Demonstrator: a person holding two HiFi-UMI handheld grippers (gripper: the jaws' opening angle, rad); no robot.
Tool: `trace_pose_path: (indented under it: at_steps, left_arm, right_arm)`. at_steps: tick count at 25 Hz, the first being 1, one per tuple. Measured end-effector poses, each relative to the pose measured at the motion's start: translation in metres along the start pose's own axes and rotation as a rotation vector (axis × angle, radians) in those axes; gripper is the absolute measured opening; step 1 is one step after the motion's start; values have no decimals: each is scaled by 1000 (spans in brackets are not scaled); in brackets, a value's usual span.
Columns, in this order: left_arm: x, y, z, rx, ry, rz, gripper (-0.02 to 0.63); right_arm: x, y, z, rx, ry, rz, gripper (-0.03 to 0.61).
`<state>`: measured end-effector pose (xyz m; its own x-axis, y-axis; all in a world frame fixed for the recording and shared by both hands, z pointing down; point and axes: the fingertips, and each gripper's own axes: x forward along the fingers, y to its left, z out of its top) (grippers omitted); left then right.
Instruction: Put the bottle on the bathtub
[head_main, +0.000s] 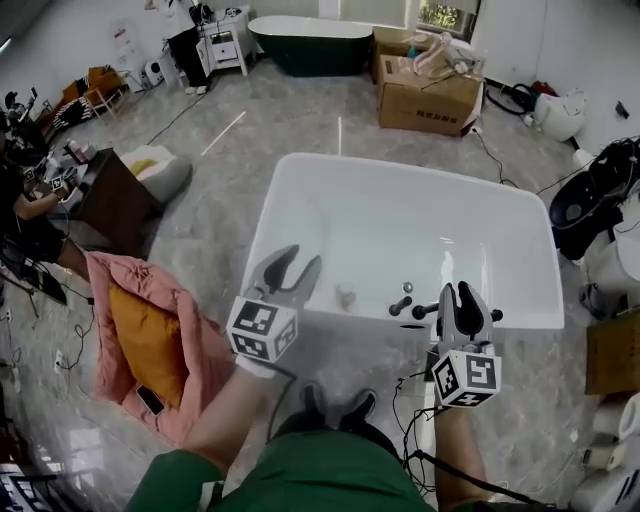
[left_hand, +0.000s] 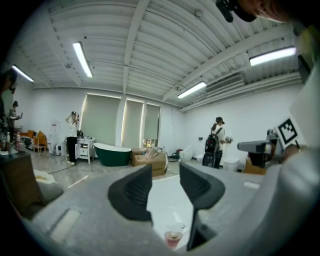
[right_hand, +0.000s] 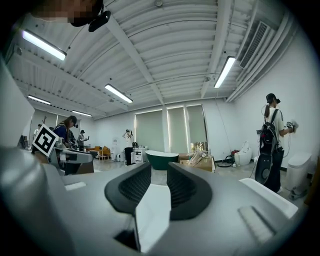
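While both claws hang over the near ledge of the white bathtub (head_main: 300, 185), the left gripper (head_main: 300, 258) has its jaws spread and empty, and the right gripper (head_main: 459, 290) shows only a narrow gap. The bottle (head_main: 346, 297) stands on that ledge, just right of the left jaws. Far beyond, a cardboard box (head_main: 425, 100) carries dark lettering, possibly "RENBS".

Both gripper views: my surroundings are bright and evenly lit by ceiling strip lights (left_hand: 82, 59). The wide lens bows them hard, the corners are black, and my left gripper (left_hand: 165, 175) and right gripper (right_hand: 158, 172) are soft in the near field. Head view: the polished floor (head_main: 300, 110) carries streaks of glare, the white bathtub (head_main: 400, 230) is nearly washed out, and the edges curve.
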<state>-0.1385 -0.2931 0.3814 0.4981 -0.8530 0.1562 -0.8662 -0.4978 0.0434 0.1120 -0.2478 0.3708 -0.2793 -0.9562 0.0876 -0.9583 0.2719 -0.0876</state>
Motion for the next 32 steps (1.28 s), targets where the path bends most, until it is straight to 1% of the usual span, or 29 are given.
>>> trace_pose_path:
  at_steps: [7,11,18,24,32]
  left_arm:
    - [-20,-11,49,27,-84,-2,169]
    - [-30,-14,66,36,-122,5,170]
    - [-35,-25,90,51,-154,13,169]
    - [-33,-24,94,54,-155,31,169]
    - [-20,-23,97,51,-150,55,169]
  right_arm:
    - [-15,7,42,-26,-63,13,84]
    - [-23,11,58,-37,-97,24,84]
    - [-29,9,86,-33,-140,35,84]
    - [-23,9,88,-35,-140,61,84]
    - [-13,-1,101,-43,-174,82,84]
